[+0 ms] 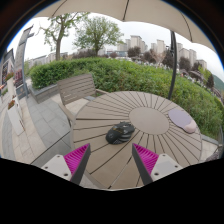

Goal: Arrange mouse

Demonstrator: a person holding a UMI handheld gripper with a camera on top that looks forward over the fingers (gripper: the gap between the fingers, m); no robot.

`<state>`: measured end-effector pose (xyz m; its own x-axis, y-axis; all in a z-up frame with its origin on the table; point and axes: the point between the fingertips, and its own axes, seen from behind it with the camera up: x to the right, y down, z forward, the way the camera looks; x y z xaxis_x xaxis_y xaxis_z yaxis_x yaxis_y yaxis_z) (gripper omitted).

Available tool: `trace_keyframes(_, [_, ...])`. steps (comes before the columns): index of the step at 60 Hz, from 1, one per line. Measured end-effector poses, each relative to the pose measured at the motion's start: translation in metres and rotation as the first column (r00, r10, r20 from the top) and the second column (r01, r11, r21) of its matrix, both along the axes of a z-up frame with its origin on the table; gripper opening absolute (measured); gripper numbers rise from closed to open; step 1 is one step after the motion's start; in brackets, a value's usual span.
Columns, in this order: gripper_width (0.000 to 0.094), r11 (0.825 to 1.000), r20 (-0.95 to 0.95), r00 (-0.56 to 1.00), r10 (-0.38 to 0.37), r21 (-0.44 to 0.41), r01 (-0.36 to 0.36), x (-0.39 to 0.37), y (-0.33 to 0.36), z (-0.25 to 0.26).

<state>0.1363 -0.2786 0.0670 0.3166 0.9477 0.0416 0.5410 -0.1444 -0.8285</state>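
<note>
A dark grey computer mouse [121,131] lies on the round wooden slatted table [150,115], near its middle, just ahead of my fingers. A grey oval mouse pad [182,120] lies on the table to the right of the mouse, apart from it. My gripper [111,160] hovers above the near part of the table. Its two fingers with magenta pads [77,157] stand wide apart with nothing between them.
A wooden bench [76,90] stands behind the table to the left. A parasol pole [173,55] rises at the right behind the table. A green hedge [130,72] runs behind. Paved ground [35,120] lies to the left.
</note>
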Motion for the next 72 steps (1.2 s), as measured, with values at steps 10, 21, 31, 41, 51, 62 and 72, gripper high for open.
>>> trace_keyframes(10, [0.0857, 0.999, 0.008, 0.999, -0.039, -0.03, 0.039, -0.035, 0.027, -0.033])
trace_keyframes(21, [0.0863, 0.995, 0.004, 0.995, -0.098, -0.029, 0.098, -0.073, 0.057, -0.065])
trace_keyframes(31, [0.0861, 0.993, -0.007, 0.994, -0.11, -0.043, 0.11, -0.106, 0.072, -0.075])
trace_keyframes(41, [0.0852, 0.995, -0.008, 0.996, -0.093, -0.048, 0.093, -0.133, 0.081, -0.073])
trace_keyframes(51, [0.0853, 0.997, 0.0, 0.998, -0.058, -0.052, 0.058, -0.165, 0.077, -0.074])
trace_keyframes(62, [0.0832, 0.998, 0.025, 0.999, -0.033, -0.057, 0.034, -0.177, 0.072, -0.086])
trace_keyframes(72, [0.0618, 0.998, 0.015, 0.998, -0.056, -0.032, 0.056, -0.181, 0.079, -0.086])
